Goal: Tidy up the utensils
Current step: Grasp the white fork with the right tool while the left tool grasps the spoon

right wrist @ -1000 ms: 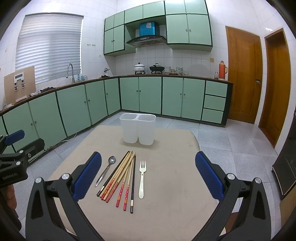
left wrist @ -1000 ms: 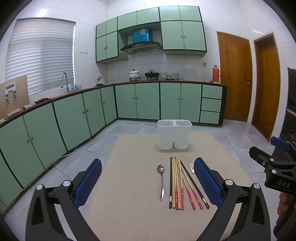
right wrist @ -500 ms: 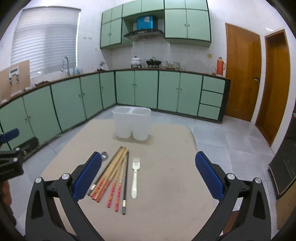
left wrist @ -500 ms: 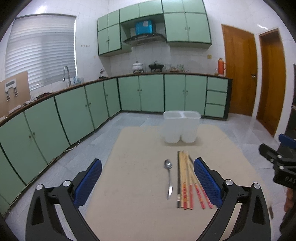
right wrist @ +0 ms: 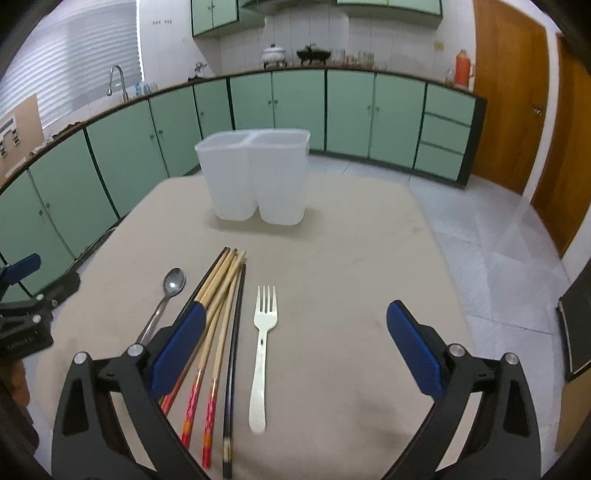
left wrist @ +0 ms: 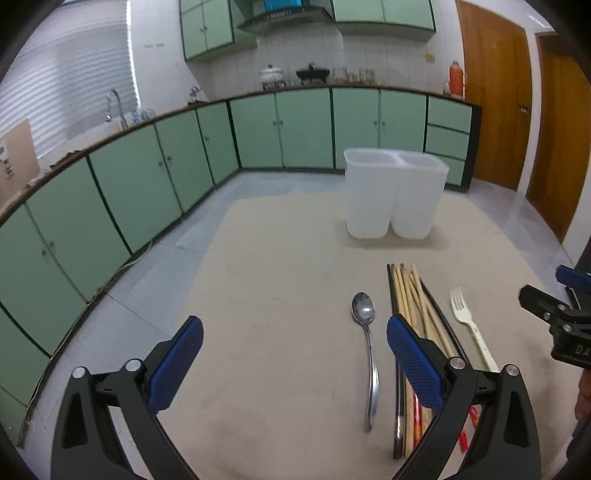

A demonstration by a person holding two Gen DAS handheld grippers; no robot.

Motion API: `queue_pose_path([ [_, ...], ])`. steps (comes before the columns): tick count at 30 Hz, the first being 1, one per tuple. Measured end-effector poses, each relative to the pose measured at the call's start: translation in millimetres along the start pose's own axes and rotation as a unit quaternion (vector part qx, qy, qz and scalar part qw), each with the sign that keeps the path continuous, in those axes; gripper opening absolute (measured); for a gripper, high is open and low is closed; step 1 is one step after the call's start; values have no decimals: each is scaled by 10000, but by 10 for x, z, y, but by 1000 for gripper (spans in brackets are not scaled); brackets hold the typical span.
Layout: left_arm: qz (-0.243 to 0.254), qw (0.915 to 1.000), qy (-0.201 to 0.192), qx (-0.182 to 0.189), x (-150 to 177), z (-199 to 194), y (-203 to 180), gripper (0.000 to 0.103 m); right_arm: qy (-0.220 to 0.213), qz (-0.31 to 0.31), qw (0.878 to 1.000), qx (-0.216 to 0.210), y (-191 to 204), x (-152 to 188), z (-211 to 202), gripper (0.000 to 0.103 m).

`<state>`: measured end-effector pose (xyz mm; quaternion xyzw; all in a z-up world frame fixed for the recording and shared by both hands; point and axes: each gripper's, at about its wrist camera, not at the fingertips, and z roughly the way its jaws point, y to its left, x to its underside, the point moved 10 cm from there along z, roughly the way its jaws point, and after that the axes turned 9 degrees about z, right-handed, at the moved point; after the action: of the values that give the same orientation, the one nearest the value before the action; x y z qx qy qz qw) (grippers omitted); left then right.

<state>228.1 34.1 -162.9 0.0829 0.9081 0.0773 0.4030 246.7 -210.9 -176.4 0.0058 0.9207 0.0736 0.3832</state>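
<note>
- Beyond the fingertips we see a curved run of pale green base cabinets (left wrist: 303, 125) under a dark countertop (right wrist: 351, 72).
- Above them, white tiled wall (right wrist: 399, 40) and green wall cabinets (left wrist: 384, 13) around a range hood (left wrist: 284, 20).
- Far left of the fingers, a window with white blinds (left wrist: 66, 81) glows behind a sink tap (right wrist: 117, 75).
- Right of the fingers stand two brown wooden doors (left wrist: 491, 92).
- A white pot (right wrist: 274, 55), a black wok (right wrist: 312, 54) and an orange thermos (right wrist: 463, 68) sit on the counter.
- Grey floor tiles (right wrist: 491, 240) reflect light.
</note>
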Motion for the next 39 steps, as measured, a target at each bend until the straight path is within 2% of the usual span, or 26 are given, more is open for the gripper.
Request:
queue_pose_path([
  [2, 35, 9999, 113, 36, 0, 157, -56, 97, 171, -20, 9998, -22, 26, -9, 180, 80],
  [6, 41, 9992, 374, 112, 29, 431, -81, 93, 609, 141, 9980, -116, 51, 44, 524, 74],
  [10, 51, 9987, 476, 146, 26, 582, -86, 93, 963, 242, 9950, -80, 36, 104, 809, 62],
  [15, 98, 9981, 581, 189, 37, 691, -137, 93, 1195, 342, 9922, -110, 36, 177, 965, 58],
  [18, 97, 9977, 635, 237, 35, 738, -169, 93, 1178, 252, 9927, -41, 48, 182, 990, 54],
  [21, 98, 9973, 677, 283, 10, 815, -221, 93, 1184, 156, 9928, -60, 78, 158, 1020, 31],
  [22, 90, 9971, 688, 302, 1, 838, -235, 93, 1184, 132, 9928, -74, 81, 151, 1019, 19],
  [30, 111, 9959, 796, 410, -52, 1034, -367, 93, 1146, 219, 9930, -208, -49, 151, 900, 19],
  [39, 114, 9942, 975, 446, -30, 1226, -478, 92, 1157, 214, 9929, -184, -32, 130, 988, 19],
])
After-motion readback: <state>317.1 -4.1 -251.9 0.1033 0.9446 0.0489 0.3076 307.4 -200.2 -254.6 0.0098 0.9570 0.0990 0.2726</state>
